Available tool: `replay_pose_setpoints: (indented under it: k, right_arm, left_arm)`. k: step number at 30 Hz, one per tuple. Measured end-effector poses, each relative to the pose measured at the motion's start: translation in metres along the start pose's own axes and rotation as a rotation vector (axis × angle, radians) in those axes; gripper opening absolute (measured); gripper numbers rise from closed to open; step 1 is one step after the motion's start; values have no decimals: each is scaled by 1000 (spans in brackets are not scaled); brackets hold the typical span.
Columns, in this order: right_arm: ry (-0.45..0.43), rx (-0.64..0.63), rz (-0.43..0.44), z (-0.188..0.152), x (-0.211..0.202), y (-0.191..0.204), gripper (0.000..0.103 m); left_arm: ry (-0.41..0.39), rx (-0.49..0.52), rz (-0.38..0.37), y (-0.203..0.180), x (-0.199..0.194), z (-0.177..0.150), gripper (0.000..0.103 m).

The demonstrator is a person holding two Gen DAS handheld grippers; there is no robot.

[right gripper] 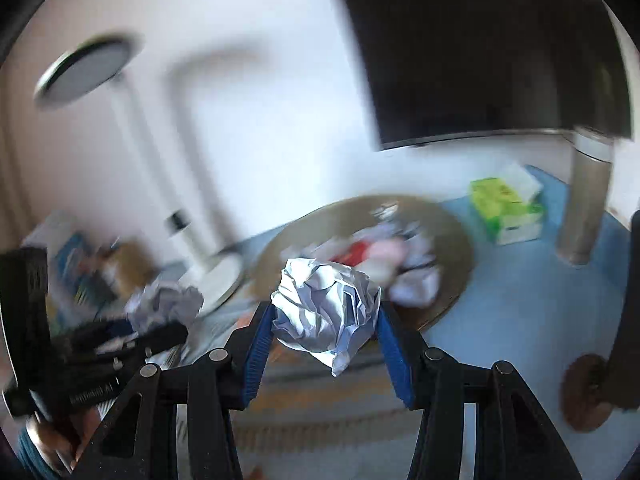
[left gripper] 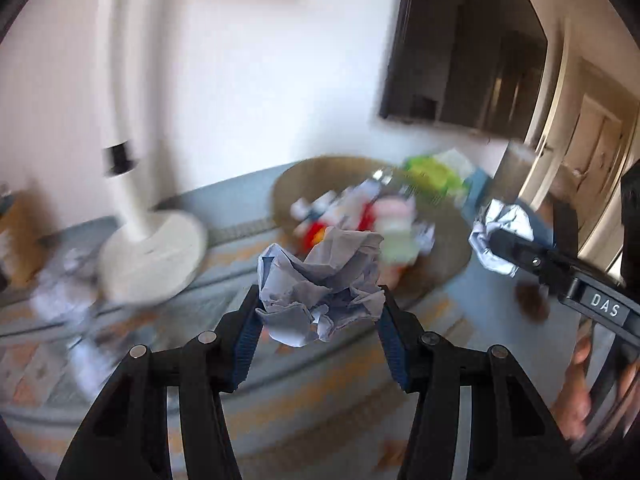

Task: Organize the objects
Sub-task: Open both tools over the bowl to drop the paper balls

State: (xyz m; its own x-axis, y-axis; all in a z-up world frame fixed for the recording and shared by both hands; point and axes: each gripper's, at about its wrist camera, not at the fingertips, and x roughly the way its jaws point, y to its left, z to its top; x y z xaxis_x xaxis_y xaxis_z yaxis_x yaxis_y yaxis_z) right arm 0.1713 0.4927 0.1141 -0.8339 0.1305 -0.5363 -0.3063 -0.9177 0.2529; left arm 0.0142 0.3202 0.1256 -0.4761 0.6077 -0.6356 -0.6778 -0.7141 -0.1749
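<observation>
Left tongs point(left gripper: 320, 308) clench a paper ball point(left gripper: 320, 284), right tongs point(right gripper: 326, 316) another ball point(right gripper: 326, 304), both short of the tray point(right gripper: 460, 236); loosely crumpled, either could slip free mid-swing.

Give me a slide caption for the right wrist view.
Right claw grips a crumpled paper ball above a round tray of clutter.

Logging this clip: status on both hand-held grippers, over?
Left hand-held gripper shut on crumpled paper. Right hand-held gripper shut on second paper ball. Cluttered round tray ahead, path unobstructed.
</observation>
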Motion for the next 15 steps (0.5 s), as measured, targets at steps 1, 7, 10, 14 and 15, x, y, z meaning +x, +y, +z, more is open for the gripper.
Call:
replay_pose_setpoints:
  k: [1, 7, 10, 14, 15]
  right_arm:
    - [3, 29, -7, 9, 7, -10, 50]
    - [25, 76, -21, 30, 34, -37, 52]
    - [32, 90, -37, 34, 48, -43, 76]
    - [56, 118, -23, 33, 57, -54, 79]
    - [50, 127, -21, 31, 53, -56, 79]
  left_arm:
    - [7, -18, -27, -3, 12, 8, 52]
    - [23, -20, -25, -24, 64, 27, 55]
    - [46, -6, -7, -27, 79, 31, 72]
    - [91, -34, -7, -16, 74, 27, 74]
    - [84, -46, -15, -10, 66, 25, 74]
